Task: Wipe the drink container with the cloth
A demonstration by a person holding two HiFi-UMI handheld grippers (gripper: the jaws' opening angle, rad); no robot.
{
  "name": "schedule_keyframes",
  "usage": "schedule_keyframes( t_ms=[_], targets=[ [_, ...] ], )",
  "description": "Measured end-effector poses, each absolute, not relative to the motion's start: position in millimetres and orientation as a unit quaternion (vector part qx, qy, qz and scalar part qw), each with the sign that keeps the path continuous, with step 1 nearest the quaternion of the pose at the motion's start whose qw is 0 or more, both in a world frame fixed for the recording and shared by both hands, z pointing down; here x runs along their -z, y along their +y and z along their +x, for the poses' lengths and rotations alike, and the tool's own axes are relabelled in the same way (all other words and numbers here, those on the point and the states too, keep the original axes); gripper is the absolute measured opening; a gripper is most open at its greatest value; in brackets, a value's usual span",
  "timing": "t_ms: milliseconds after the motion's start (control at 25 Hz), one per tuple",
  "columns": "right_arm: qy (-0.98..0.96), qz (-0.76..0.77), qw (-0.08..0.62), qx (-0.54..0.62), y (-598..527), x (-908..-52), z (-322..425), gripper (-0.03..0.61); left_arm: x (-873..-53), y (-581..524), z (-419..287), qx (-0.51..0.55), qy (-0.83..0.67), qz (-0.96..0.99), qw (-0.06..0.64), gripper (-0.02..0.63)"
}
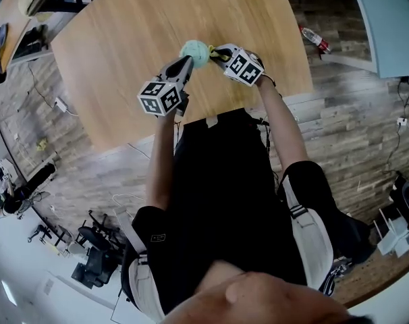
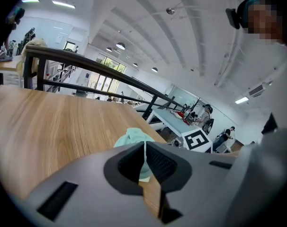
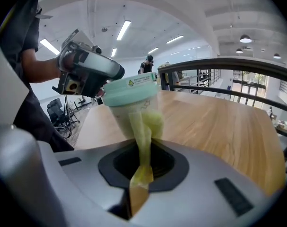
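The drink container (image 1: 195,51) is a clear cup with a mint-green lid (image 3: 130,88), above the wooden table (image 1: 123,39) near its front edge. My left gripper (image 1: 188,61) comes in from the left and is shut on the lid's rim (image 2: 134,138). From the right, my right gripper (image 1: 216,54) is shut on a yellow-green cloth (image 3: 143,131), which lies against the cup's side (image 3: 120,115). In the right gripper view the left gripper (image 3: 98,79) holds the lid's far edge. The cup's base is hidden behind my right gripper's body.
A red bottle (image 1: 314,39) lies on the floor right of the table. A dark railing (image 2: 86,65) runs past the table's far side. Black chairs (image 1: 90,255) and a cable (image 1: 59,103) are on the floor to the left. Another table (image 2: 172,119) stands beyond.
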State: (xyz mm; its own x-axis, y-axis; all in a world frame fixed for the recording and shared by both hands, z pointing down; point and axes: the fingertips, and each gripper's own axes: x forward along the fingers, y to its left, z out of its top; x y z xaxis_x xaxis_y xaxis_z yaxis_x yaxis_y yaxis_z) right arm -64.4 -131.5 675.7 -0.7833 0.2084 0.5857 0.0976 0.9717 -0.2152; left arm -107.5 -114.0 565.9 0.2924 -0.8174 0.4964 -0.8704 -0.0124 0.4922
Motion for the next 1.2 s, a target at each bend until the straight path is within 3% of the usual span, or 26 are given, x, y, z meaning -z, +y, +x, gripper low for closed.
schedule_keyframes(
  t_ms=[960,1200],
  targets=[
    [-0.901,-0.102,0.414,-0.081,-123.0,-740.4,-66.9,0.044,-564.8,-111.0,-111.6,-0.018,-0.602,0.705,0.375,0.03],
    [-0.907,-0.086,0.407,-0.067,-124.7,-728.8,-67.3,0.044,-565.9,-113.8,-109.8,-0.019,-0.595,0.713,0.371,0.03]
  ],
)
